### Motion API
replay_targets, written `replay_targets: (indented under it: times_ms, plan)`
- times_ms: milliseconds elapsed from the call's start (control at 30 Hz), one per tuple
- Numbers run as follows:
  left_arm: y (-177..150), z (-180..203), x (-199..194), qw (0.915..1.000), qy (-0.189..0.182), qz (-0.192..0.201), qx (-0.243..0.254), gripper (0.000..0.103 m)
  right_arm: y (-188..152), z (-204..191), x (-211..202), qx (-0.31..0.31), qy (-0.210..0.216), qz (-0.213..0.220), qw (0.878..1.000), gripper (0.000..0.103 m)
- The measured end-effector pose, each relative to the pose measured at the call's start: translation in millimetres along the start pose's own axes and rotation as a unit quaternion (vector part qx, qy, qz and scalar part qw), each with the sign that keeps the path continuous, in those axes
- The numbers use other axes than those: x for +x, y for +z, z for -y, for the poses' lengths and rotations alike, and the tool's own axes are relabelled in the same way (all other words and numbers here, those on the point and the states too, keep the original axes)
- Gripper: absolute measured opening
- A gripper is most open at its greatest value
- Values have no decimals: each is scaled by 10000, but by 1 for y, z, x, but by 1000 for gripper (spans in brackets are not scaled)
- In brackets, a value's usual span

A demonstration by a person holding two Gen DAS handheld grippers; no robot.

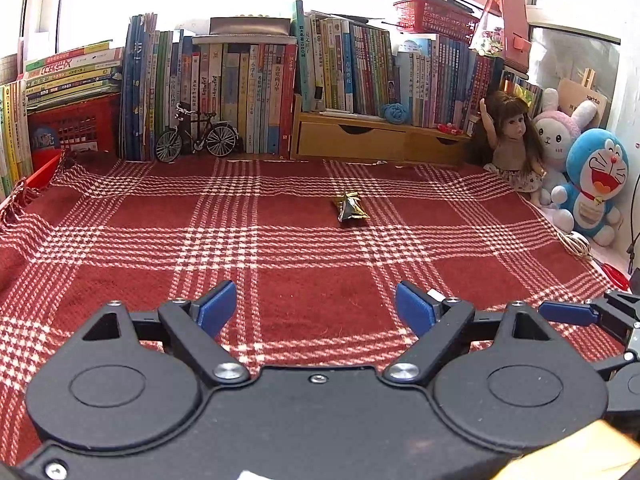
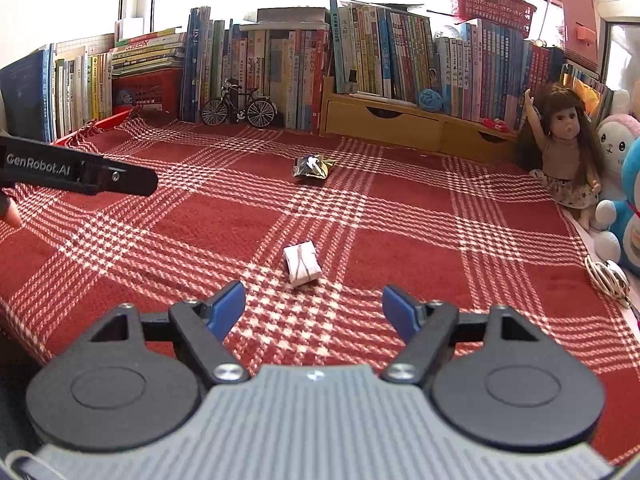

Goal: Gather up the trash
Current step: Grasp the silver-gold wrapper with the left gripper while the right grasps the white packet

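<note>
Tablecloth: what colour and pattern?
Red with white plaid check lines, clearest in the right wrist view.

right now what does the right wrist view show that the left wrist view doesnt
Only the right wrist view shows the white folded paper wad lying just ahead of the open right hand-held gripper.

Only the left wrist view shows red scissors at the cloth's right edge, and the open, empty left hand-held gripper seen from behind.

Both show the gold snack wrapper, plaid cloth, toy bicycle, doll and books.

Woven matt plaid cloth (image 2: 400, 220) bears a glossy foil wrapper (image 2: 313, 166) and folded paper scrap (image 2: 302, 263).
</note>
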State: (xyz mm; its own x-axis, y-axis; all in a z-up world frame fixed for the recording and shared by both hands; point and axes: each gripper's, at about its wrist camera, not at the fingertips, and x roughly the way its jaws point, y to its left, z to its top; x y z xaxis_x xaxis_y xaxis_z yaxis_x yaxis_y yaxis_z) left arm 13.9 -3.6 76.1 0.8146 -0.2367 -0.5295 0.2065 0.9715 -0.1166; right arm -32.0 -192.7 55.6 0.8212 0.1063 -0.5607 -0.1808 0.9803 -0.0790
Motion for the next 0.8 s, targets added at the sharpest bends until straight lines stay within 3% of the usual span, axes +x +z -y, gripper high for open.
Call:
replay_targets:
  times_ms: [300, 633, 800]
  plan:
    - [40, -10, 71, 9968, -81, -216, -762, 85, 15, 0, 37, -222, -14, -358, 9991, 79]
    - [68, 30, 165, 9973, 34, -401, -610, 86, 24, 5, 73, -265, 93, -592, 9979, 76]
    - [77, 42, 210, 9965, 283, -448, -652, 85, 25, 12, 87, -90, 246, -682, 9973, 76]
